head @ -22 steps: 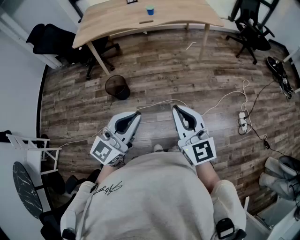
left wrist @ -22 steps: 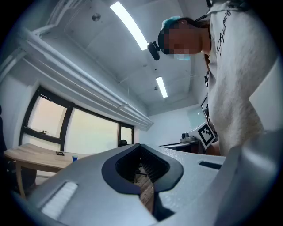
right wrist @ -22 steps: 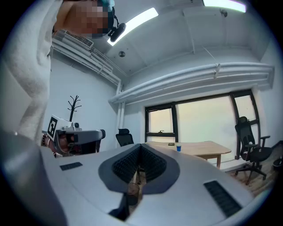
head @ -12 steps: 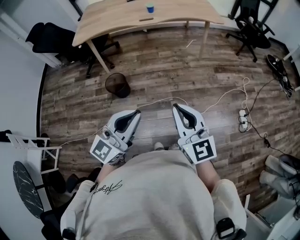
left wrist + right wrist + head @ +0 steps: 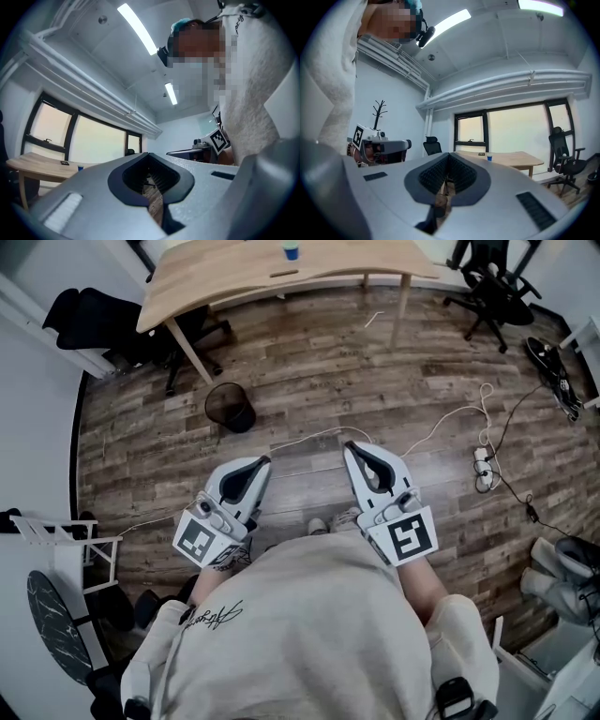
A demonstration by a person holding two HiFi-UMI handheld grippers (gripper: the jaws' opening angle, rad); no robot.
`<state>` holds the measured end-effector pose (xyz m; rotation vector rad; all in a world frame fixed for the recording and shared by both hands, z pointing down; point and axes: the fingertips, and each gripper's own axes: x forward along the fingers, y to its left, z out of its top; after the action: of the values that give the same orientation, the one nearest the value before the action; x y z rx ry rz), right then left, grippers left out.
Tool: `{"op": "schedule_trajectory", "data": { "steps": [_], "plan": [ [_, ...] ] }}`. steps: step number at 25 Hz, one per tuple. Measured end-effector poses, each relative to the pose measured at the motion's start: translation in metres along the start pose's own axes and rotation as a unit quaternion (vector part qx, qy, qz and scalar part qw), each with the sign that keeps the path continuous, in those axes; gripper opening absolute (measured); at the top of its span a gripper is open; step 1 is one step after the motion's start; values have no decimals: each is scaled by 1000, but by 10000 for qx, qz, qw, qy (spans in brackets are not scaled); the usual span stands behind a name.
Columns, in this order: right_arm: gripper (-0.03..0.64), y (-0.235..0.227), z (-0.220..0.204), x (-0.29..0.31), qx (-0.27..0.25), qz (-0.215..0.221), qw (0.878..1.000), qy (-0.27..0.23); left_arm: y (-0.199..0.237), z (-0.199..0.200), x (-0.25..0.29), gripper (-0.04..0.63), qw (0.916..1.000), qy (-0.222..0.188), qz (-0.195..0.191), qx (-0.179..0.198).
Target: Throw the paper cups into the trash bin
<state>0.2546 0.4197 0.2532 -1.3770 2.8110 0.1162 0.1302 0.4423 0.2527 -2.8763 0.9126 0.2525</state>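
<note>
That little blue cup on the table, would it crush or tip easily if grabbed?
Probably light: the blue cup looks small on the wide table. It seems upright and unsupported, so a nudge may tip it. Being paper, it likely dents under a hard squeeze.

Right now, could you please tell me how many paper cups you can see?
1: a blue cup standing on the wooden table ahead. The head view cuts the table off at its top edge, so more cups may be out of sight there.
</note>
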Motion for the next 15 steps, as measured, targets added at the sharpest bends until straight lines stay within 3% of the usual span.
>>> {"op": "schedule_trajectory", "data": {
  "steps": [6,15],
  "plan": [
    [9,5,-10,-6,19,-58,9995,305,-5,-5,0,5,9999,26,-17,-109],
    [9,-2,-11,-5,-5,-87,9996,274,0,-4,6,5,9999,-40,-49,-152]
  ]
}}
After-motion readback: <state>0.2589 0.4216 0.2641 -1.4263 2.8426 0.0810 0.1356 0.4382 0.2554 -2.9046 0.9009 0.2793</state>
